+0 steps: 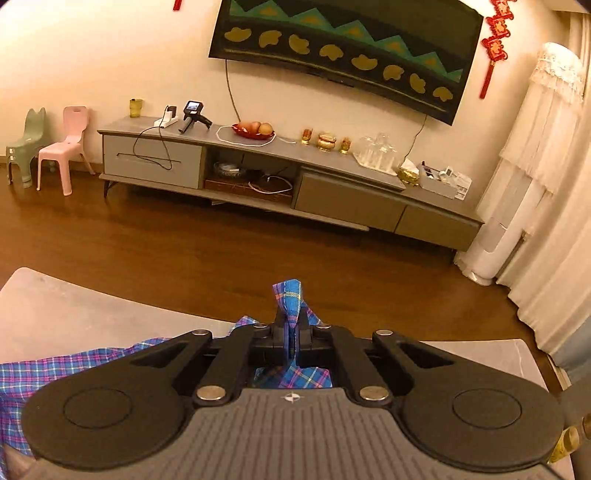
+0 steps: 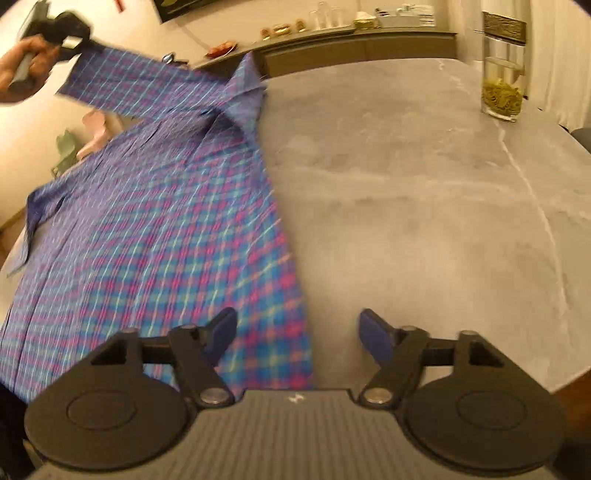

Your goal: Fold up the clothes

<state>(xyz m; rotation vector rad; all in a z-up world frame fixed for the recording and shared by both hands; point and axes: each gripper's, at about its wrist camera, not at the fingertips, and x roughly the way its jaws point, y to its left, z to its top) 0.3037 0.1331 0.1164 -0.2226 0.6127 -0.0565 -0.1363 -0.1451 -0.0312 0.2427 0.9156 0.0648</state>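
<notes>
A blue and pink plaid shirt (image 2: 155, 229) lies spread on the left part of the grey table (image 2: 406, 192). My left gripper (image 1: 291, 325) is shut on the end of a shirt sleeve (image 1: 288, 299), which sticks up between the fingers. In the right wrist view the left gripper (image 2: 70, 31) holds that sleeve (image 2: 147, 88) raised above the table at the upper left. My right gripper (image 2: 298, 332) is open and empty, low over the shirt's near right edge.
A glass jar (image 2: 502, 70) with yellow-green contents stands at the table's far right. Beyond the table are a wooden floor (image 1: 184, 251), a grey TV cabinet (image 1: 288, 177) with small objects, two small chairs (image 1: 62, 147) and a white standing unit (image 1: 517, 184).
</notes>
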